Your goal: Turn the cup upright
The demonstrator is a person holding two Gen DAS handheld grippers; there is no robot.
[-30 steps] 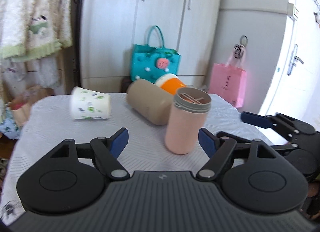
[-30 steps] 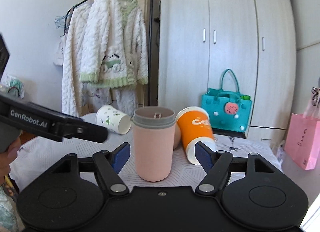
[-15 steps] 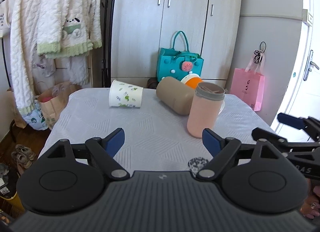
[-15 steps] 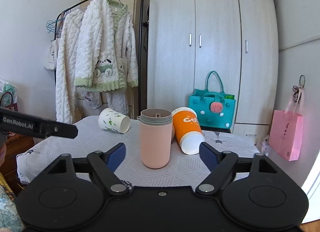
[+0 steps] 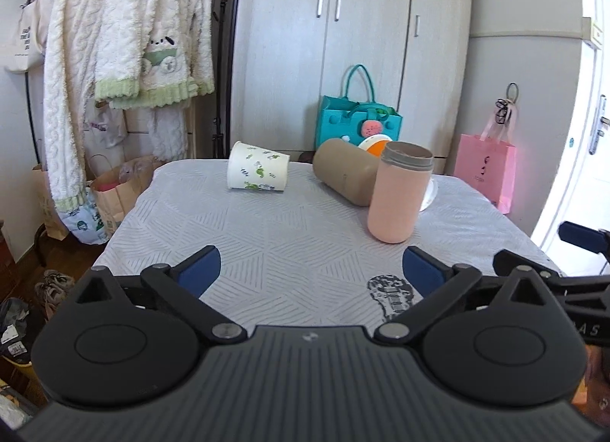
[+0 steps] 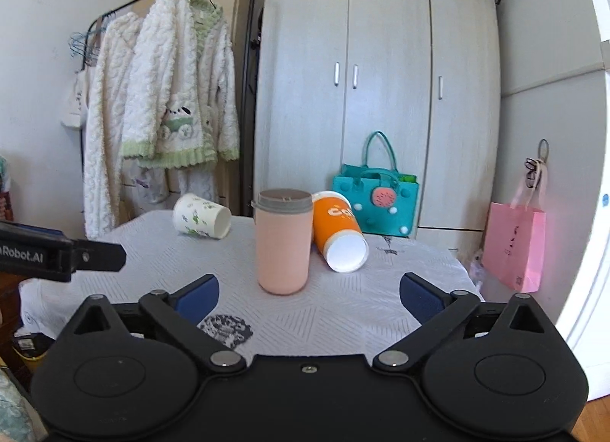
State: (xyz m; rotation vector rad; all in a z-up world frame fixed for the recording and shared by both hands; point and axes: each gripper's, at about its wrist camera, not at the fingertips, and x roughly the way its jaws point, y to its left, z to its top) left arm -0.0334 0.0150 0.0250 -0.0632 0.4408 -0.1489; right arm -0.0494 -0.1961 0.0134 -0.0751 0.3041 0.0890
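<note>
A pink cup (image 5: 398, 192) is seen standing upright on the table (image 5: 297, 236), right of centre in the left wrist view and just left of centre in the right wrist view (image 6: 283, 242), its grey rim at the top. Touching it from behind in the left view, a tan cup (image 5: 343, 175) lies on its side, and an orange cup (image 6: 339, 230) is shown lying tilted just to the right of the pink one in the right view, its white mouth turned toward the camera. A white patterned paper cup (image 5: 257, 171) lies on its side well apart, in the upper middle-left of the table. The left gripper (image 5: 310, 270) is held with its jaws spread wide at the lower centre of its frame, nothing between them; the right gripper (image 6: 309, 293) is likewise spread wide and empty, the pink cup standing beyond its tips. A teal bag (image 6: 375, 200) and a pink bag (image 6: 512, 245) are seen against the wardrobe (image 6: 381, 91), and a fleecy white robe (image 6: 167, 99) hangs at the upper left.
</note>
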